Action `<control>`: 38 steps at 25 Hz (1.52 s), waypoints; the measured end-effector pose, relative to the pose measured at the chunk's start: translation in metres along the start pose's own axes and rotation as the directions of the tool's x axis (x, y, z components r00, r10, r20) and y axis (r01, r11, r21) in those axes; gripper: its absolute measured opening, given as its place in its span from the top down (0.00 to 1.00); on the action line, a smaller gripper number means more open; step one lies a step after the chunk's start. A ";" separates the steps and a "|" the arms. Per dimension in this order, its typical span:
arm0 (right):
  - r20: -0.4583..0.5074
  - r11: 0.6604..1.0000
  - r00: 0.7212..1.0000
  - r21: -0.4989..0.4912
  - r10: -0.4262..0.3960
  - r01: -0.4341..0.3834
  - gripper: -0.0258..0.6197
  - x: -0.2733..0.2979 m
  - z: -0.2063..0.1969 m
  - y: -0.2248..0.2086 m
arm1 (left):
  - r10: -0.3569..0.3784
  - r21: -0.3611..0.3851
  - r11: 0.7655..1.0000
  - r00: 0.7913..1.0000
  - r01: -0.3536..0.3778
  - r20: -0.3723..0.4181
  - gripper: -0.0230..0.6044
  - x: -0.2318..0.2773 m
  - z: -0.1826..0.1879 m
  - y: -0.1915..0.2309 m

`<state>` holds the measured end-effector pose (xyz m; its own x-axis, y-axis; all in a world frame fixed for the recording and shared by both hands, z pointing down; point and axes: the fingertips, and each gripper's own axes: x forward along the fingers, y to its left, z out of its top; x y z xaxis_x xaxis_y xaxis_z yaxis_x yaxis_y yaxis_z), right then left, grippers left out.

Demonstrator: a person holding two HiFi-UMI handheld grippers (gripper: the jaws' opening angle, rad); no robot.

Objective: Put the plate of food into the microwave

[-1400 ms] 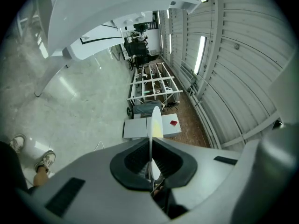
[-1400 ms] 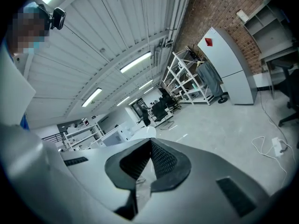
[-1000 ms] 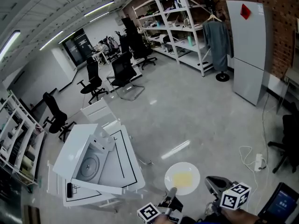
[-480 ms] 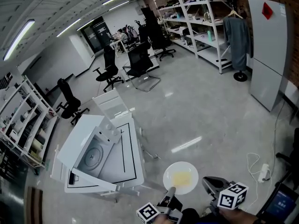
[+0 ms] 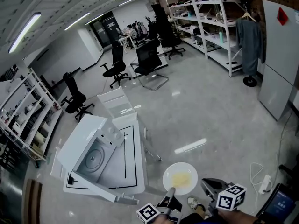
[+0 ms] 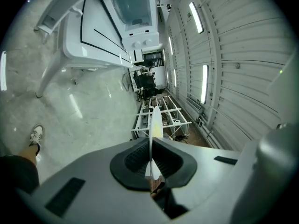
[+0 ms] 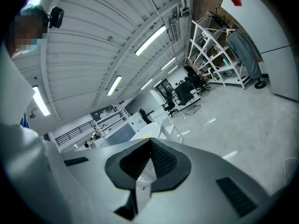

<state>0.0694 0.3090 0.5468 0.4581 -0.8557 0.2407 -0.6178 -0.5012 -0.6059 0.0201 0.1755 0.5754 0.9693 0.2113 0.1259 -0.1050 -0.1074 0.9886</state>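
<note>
A white plate [image 5: 180,178] with a yellow patch of food is carried level above the floor. My left gripper [image 5: 171,191] is shut on its near rim; in the left gripper view the plate [image 6: 154,120] shows edge-on between the pads. My right gripper [image 5: 208,185] is shut and empty, just right of the plate and apart from it. The white microwave [image 5: 96,155] stands on a white table [image 5: 133,171] to the left, door open, turntable showing. It also appears in the left gripper view [image 6: 133,6] and, small, past the right gripper [image 7: 149,142].
A white chair [image 5: 113,104] stands behind the table. Black office chairs [image 5: 148,59] and metal shelves [image 5: 210,17] fill the back, with a grey fridge [image 5: 280,55] at right. A power strip with cable [image 5: 261,181], a tablet [image 5: 282,204] and the person's shoe [image 5: 192,202] are near.
The head view has swung: the fridge slid toward the right edge and more of the left shelving shows. The plate stays in the left gripper, both grippers keeping their places low in the picture.
</note>
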 end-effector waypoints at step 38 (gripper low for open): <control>-0.326 0.906 0.877 -0.111 0.354 -0.408 0.96 0.296 0.067 0.065 | 0.061 -0.064 0.997 0.834 -0.031 0.548 0.94 0.029 0.248 0.011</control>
<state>0.2080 0.0316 0.5282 -0.0255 -0.9697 0.2432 -0.8174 -0.1198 -0.5635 0.1025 -0.0604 0.5696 0.9242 -0.3624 0.1202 -0.1487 -0.0516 0.9875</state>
